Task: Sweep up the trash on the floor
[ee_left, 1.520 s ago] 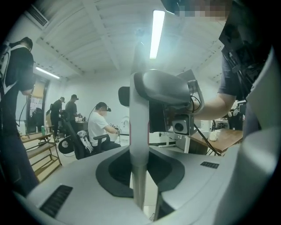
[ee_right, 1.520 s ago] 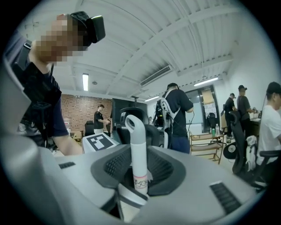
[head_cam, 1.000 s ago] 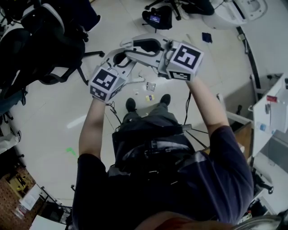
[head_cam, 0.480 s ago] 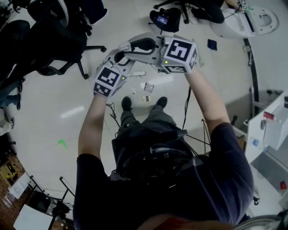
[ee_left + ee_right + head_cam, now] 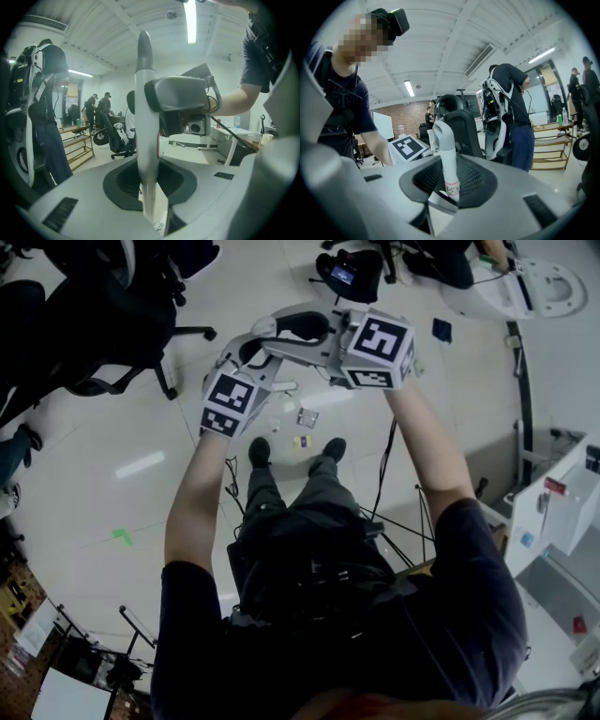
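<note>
Both arms are reaching forward, the left tool (image 5: 149, 187) pinching one white handle (image 5: 144, 103), the right tool (image 5: 449, 187) one labelled handle (image 5: 445, 145). Seemingly three trash scraps (image 5: 307, 418) are lying before two shoes (image 5: 260, 452).

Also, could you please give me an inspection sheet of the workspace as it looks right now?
Surface: pale glossy floor with glare streaks.
Job's things: small scraps of trash lie just ahead of the person's shoes. What the two held handles belong to cannot be told.
Clutter: a small dark blue item and a green mark on the floor.
Tools: left tool is shut on a plain white handle; right tool is shut on a banded white handle.
Cables: dark cables hang from the person toward the floor.
Surroundings: office chairs upper left, a round white base upper right, and people standing nearby.
</note>
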